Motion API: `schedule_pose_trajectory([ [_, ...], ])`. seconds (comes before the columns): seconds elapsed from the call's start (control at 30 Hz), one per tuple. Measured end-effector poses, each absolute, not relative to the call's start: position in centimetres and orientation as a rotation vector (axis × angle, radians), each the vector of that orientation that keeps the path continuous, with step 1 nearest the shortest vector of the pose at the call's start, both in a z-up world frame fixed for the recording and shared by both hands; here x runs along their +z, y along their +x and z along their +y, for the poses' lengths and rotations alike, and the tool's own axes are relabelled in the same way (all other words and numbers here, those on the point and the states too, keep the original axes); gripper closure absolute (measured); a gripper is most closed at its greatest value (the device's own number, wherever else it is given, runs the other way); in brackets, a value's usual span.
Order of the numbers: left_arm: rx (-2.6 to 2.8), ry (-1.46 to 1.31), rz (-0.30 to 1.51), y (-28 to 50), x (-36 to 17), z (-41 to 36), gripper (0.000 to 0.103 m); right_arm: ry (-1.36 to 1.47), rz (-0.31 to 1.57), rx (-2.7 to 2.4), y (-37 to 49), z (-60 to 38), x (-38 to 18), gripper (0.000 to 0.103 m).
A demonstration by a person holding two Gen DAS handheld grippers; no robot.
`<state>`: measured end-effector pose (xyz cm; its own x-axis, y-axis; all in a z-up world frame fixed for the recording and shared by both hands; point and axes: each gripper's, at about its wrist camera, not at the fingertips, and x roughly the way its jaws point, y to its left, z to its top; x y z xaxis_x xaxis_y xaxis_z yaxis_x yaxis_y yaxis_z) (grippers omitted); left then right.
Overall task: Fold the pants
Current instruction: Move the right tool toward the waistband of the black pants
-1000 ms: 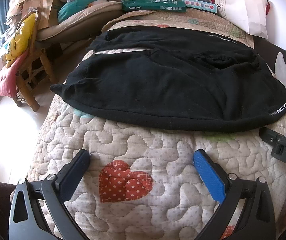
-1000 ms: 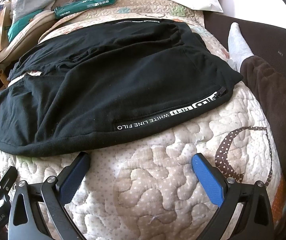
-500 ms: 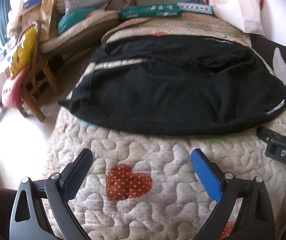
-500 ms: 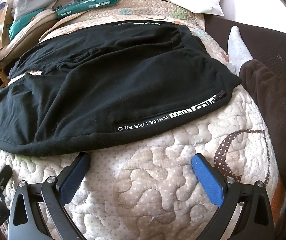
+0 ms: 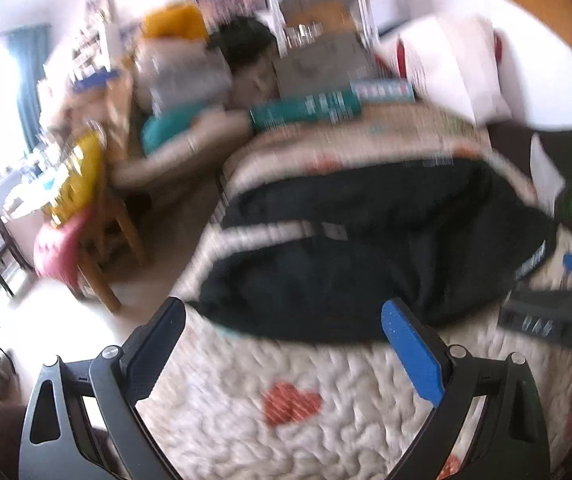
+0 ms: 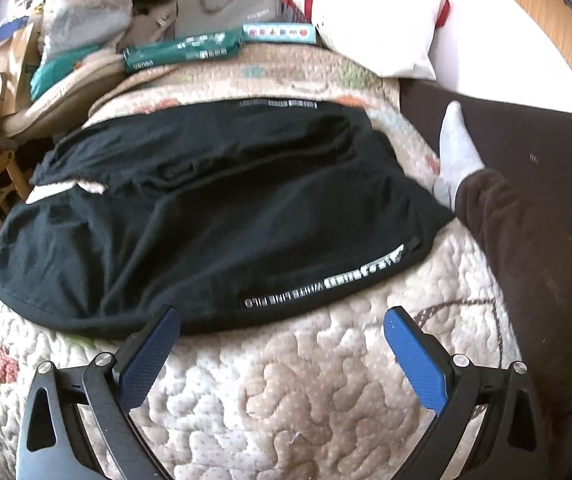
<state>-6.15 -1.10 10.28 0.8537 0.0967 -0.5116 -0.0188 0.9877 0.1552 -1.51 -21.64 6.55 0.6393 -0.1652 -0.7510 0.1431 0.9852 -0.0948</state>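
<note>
Black pants (image 6: 222,216) flat on quilt (image 6: 293,392); left claw (image 5: 282,334) wide, empty; right claw (image 6: 282,338) wide, empty, at hem.

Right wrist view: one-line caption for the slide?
Open right gripper poised at the near edge of black pants lying on a quilt.

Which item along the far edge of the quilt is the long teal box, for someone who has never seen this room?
Start at the black pants spread on the beige quilt. Past their far edge, where the clutter begins, lies the long teal box. It is dark green with white print, left of a shorter pale blue box and a white pillow.
</note>
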Motion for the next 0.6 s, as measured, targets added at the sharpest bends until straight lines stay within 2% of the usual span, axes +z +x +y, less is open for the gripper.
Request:
schedule_pose_trajectory([
  [0.23, 0.219, 0.088, 0.238, -7.7, 19.9, 1.1, 0.000, -0.077, 0.596, -0.168, -2.9, -20.6, 12.0, 0.000],
  [0.4, 0.179, 0.077, 0.281, -4.1, 23.7, 2.1, 0.000, -0.088, 0.488, -0.144, -1.9, -21.2, 16.7, 0.000],
  [0.6, 0.064, 0.023, 0.396, 1.3, 23.3, 3.6, 0.000, -0.005, 0.595, -0.030, 3.5, -24.7, 19.2, 0.000],
])
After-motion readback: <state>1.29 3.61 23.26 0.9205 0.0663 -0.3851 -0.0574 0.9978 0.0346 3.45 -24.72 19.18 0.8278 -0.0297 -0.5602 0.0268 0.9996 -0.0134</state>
